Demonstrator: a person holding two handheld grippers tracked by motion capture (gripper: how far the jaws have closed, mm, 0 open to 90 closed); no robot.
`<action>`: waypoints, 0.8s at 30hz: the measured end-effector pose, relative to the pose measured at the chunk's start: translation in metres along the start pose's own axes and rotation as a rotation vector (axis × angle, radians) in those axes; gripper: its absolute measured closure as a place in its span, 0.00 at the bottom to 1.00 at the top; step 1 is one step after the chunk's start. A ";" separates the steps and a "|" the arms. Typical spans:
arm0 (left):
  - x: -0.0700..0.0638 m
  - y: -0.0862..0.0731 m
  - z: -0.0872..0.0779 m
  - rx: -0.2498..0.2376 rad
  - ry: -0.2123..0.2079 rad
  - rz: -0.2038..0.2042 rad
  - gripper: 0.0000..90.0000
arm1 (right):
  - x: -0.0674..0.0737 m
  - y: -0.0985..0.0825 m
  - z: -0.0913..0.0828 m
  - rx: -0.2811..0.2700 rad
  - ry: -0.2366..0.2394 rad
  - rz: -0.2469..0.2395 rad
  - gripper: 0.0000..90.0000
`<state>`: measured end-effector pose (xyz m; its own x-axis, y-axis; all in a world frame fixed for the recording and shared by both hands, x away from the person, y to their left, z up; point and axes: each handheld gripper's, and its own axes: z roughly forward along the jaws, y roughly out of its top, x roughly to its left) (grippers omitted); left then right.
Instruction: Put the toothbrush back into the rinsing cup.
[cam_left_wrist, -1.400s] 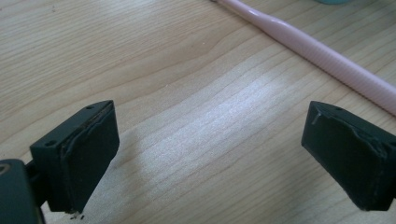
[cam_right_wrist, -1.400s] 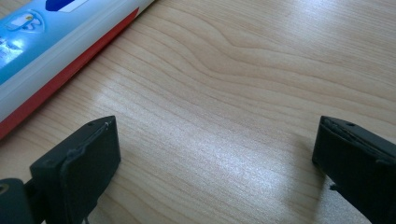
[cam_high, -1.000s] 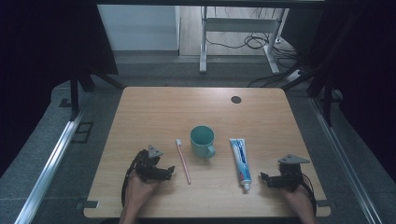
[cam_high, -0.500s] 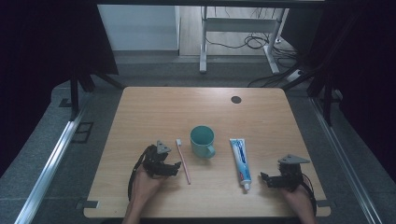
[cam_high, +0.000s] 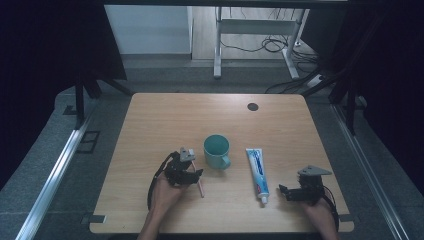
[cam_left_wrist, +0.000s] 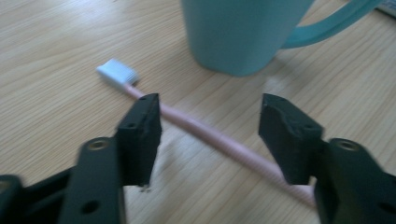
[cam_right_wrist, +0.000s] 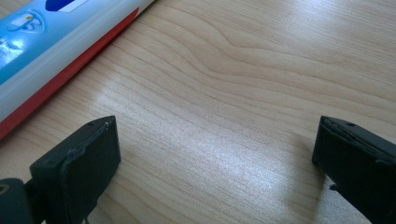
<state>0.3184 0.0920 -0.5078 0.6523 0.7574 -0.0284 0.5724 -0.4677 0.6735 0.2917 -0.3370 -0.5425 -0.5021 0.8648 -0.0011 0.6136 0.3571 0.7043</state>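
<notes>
1. The left gripper (cam_high: 192, 172) covers most of the pink toothbrush (cam_left_wrist: 205, 133); its jaws have just been closing, straddling the handle, not yet pinching.
2. The right gripper (cam_high: 286, 191) is spread wide, empty.
3. One toothbrush, one teal mug (cam_high: 216, 151), one toothpaste tube (cam_high: 257, 169).

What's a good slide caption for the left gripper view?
Left gripper closing its jaws around a pink toothbrush beside a teal mug.

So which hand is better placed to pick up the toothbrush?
Left. The left tool already straddles the pink toothbrush, its jaws closing in; the right tool sits open by the toothpaste.
</notes>
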 end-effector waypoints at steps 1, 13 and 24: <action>-0.001 0.001 0.001 0.001 -0.008 0.003 0.53 | 0.000 0.000 0.000 0.000 0.000 0.000 0.00; -0.012 -0.001 0.013 0.041 -0.065 0.032 0.84 | 0.000 0.000 0.000 -0.001 0.000 -0.001 0.00; -0.008 -0.012 0.010 0.066 -0.060 0.019 0.85 | 0.000 0.000 0.000 -0.001 0.000 -0.002 0.00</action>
<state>0.3115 0.0866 -0.5231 0.6907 0.7204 -0.0622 0.5901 -0.5118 0.6244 0.2917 -0.3371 -0.5426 -0.5030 0.8643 -0.0021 0.6122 0.3581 0.7049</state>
